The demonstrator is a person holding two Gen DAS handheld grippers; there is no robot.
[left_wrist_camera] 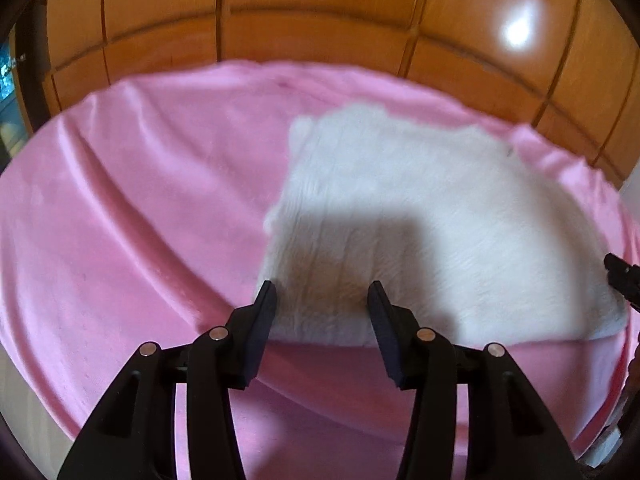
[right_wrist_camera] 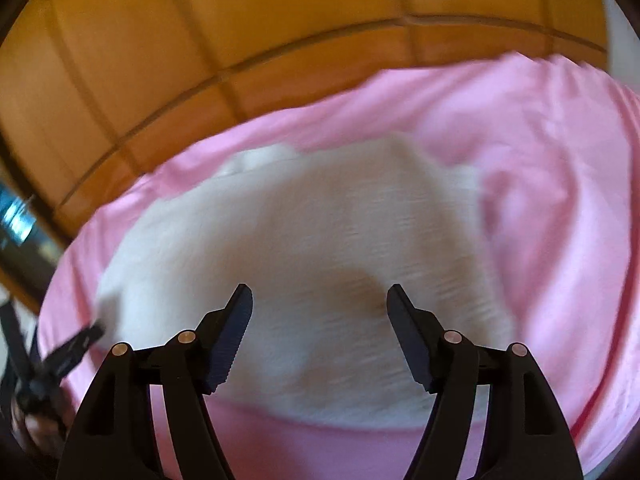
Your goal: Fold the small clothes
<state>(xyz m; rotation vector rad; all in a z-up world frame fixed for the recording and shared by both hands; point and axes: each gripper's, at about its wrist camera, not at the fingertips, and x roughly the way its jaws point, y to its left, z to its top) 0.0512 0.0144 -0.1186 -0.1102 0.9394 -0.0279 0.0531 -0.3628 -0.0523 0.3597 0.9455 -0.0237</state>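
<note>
You are hovering both spread, empty grippers, left (left_wrist_camera: 322,294) and right (right_wrist_camera: 320,296), over the fluffy white folded garment (left_wrist_camera: 400,208) (pink blanket (left_wrist_camera: 140,200) beneath); next, probably pinching its near edge.

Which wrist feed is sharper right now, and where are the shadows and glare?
Left wrist view: fairly sharp; the left gripper throws a dark shadow across the near part of the white garment; a glare spot on the wooden panelling. Right wrist view: motion-blurred all over; a faint shadow on the garment between the right gripper fingers.
</note>
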